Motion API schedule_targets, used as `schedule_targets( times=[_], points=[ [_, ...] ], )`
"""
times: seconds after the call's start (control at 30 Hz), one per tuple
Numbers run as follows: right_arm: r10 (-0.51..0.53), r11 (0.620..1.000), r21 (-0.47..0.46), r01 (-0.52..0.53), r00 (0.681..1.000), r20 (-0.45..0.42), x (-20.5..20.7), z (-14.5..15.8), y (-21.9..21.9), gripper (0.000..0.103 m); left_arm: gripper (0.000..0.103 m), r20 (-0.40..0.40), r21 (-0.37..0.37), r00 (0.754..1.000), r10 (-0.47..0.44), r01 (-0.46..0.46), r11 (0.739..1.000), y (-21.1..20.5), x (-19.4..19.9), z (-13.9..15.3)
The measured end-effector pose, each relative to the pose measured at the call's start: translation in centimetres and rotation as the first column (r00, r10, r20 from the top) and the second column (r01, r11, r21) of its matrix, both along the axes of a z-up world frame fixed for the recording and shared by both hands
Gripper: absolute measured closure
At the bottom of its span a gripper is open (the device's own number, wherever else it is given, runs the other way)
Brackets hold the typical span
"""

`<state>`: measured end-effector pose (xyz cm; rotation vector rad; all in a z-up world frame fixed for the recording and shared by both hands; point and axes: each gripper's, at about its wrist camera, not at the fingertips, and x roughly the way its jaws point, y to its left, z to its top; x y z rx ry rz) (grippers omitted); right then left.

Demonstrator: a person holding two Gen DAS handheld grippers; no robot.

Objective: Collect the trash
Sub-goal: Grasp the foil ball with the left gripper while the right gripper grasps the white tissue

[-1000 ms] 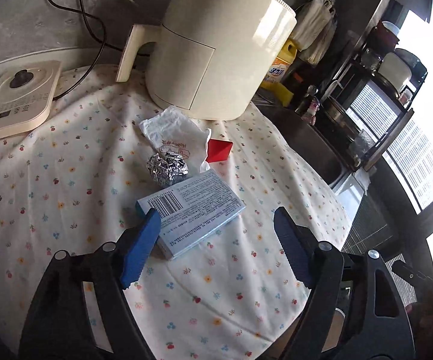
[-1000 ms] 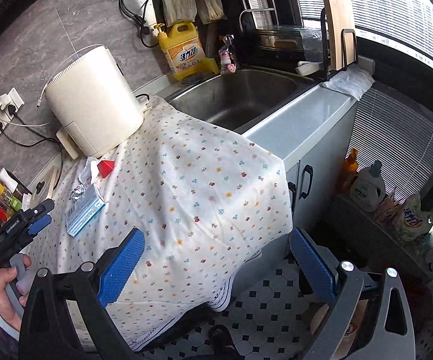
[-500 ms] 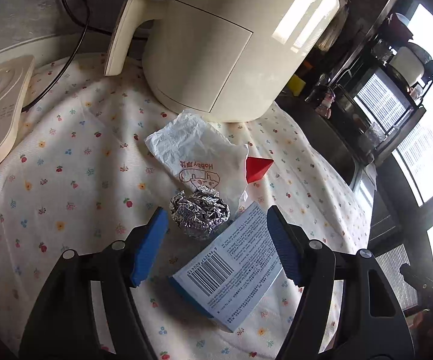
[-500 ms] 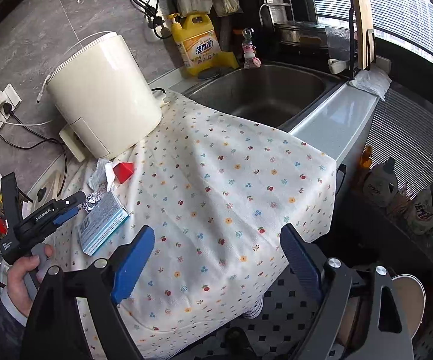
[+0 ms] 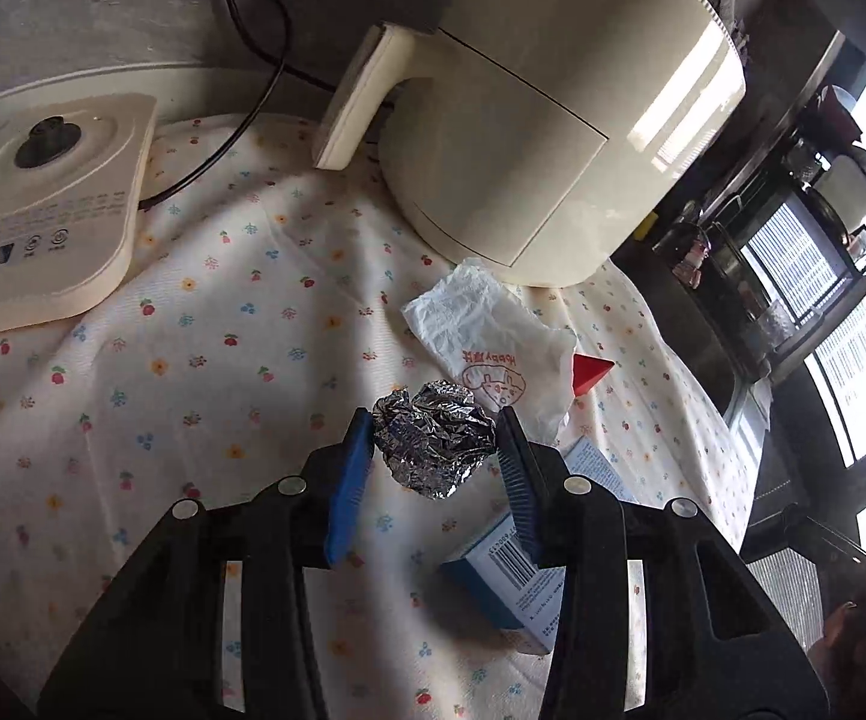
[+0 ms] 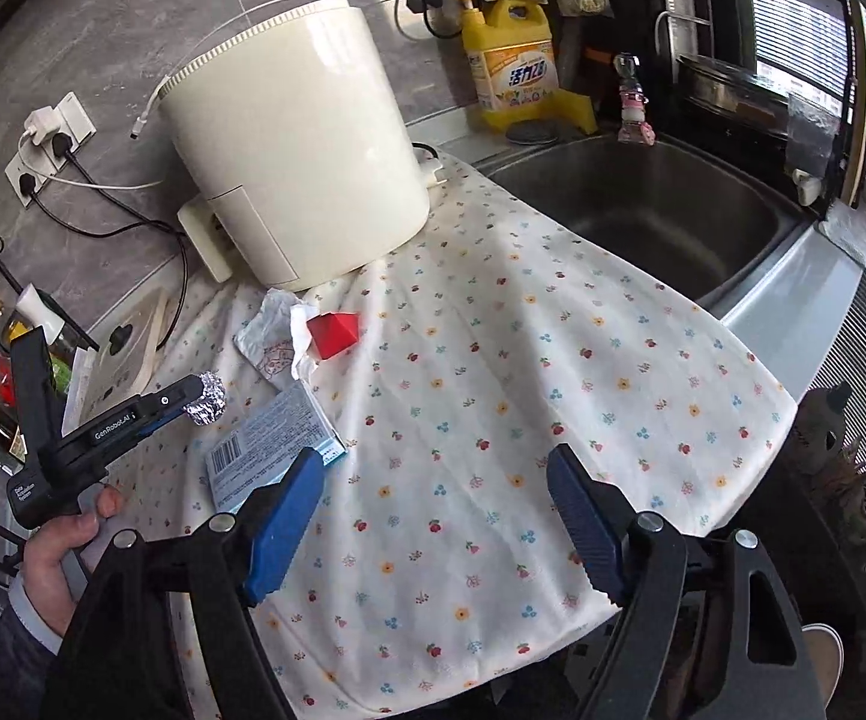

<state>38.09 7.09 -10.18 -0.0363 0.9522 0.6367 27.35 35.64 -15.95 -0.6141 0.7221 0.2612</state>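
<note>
The left claw (image 5: 429, 450) pinches the foil ball (image 5: 433, 447) on the flowered tabletop (image 5: 204, 360); the right claw (image 6: 433, 510) hangs spread above it. Just beyond lie a blue box (image 6: 267, 450), a wrapper (image 5: 487, 336) and a red block (image 6: 333, 333).

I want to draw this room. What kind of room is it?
Most likely a home kitchen: a steel sink, a yellow dish soap bottle, and a cream countertop cooker on the cloth-covered counter.
</note>
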Motion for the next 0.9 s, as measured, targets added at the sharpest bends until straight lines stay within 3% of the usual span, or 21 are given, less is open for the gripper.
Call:
schedule_targets(
  times=[0.2,0.37,0.67,0.9],
  points=[
    [0.157,0.988,0.011,-0.157,0.987,-0.022,1.4,-0.2,5.6,0.032,0.061,-0.005,0.01,0.991,0.137,-0.137,0.991,2.5,-4.2,0.8],
    [0.26,0.965,0.016,-0.26,0.963,-0.064,2.7,-0.9,9.6,0.038,0.061,-0.007,0.011,0.969,0.246,-0.246,0.969,3.5,-7.8,1.3],
    [0.392,0.918,-0.01,-0.397,0.909,-0.138,4.5,-3.8,16.0,0.044,0.061,-0.022,0.031,0.909,0.416,-0.415,0.909,3.7,-13.7,2.1],
    [0.417,0.897,-0.091,-0.432,0.897,-0.146,5.4,-6.1,19.9,0.044,0.061,-0.051,0.048,0.856,0.514,-0.512,0.857,3.7,-17.3,2.6]
  ],
)
